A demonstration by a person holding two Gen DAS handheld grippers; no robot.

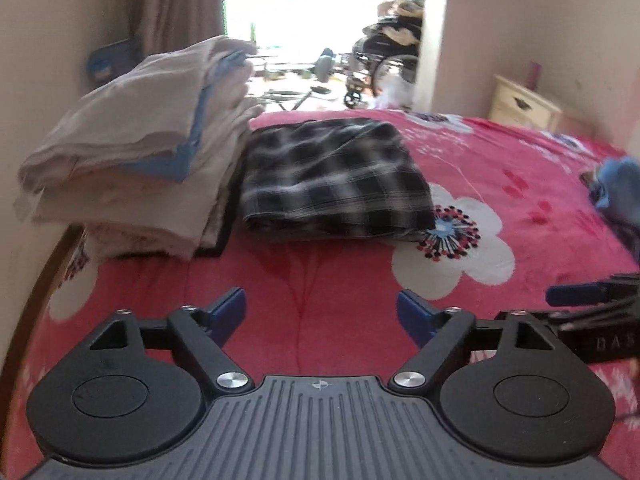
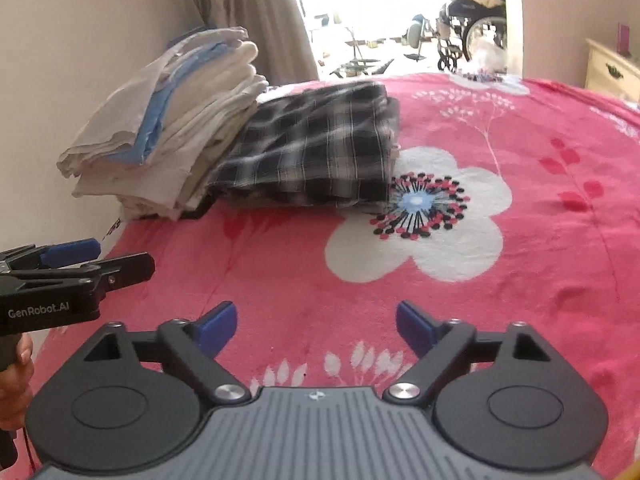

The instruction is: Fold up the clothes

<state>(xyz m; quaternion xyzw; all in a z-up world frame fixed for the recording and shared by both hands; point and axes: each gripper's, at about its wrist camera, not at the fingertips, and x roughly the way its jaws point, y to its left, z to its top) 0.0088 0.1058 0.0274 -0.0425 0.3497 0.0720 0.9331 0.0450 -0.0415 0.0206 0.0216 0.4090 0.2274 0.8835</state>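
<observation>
The folded plaid garment (image 1: 336, 176) is laid on the pink bed (image 1: 520, 200), touching the stack of pale folded clothes (image 1: 132, 148). The left hand-held gripper (image 1: 321, 312) and right hand-held gripper (image 2: 316, 322) are held wide apart and empty above the bed.

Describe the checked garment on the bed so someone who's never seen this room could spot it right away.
Start at the pink flowered bedspread and look toward the wall side, where a tall stack of pale folded linens stands. The folded plaid garment lies flat against that stack's right side. It is the only dark black-and-white checked piece, and much lower than the stack.
</observation>
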